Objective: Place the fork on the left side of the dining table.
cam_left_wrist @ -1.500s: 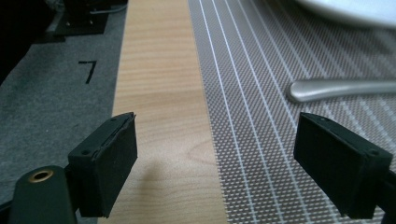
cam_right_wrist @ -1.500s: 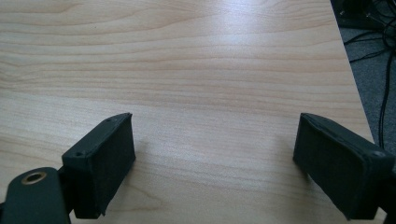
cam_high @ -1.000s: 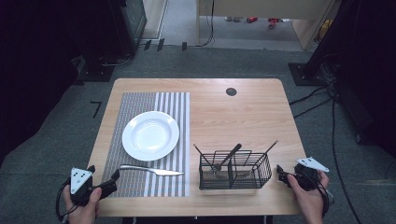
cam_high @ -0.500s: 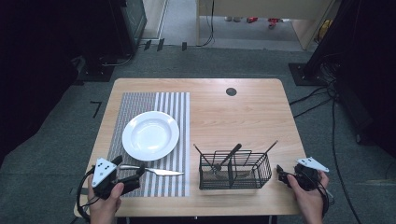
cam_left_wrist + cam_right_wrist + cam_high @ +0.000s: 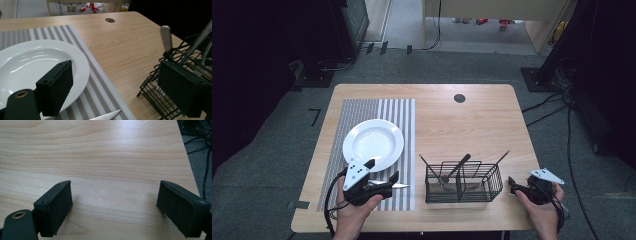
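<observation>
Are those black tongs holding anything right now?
No. The left tongs hang open over the knife on the striped mat, gripping nothing; the right tongs are open above bare table.

Glossy white plate (image 5: 32,62) (matt wooden table (image 5: 120,42))

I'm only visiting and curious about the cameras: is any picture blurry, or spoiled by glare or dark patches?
High view: the wooden table is evenly lit, while the floor at both edges falls into near-black. Left gripper view: ceiling lights streak bright glare across the white plate, and the wire basket and the near tongs look soft. Right gripper view: a pale sheen lies on the wood, and the tongs cast faint shadows.
</observation>
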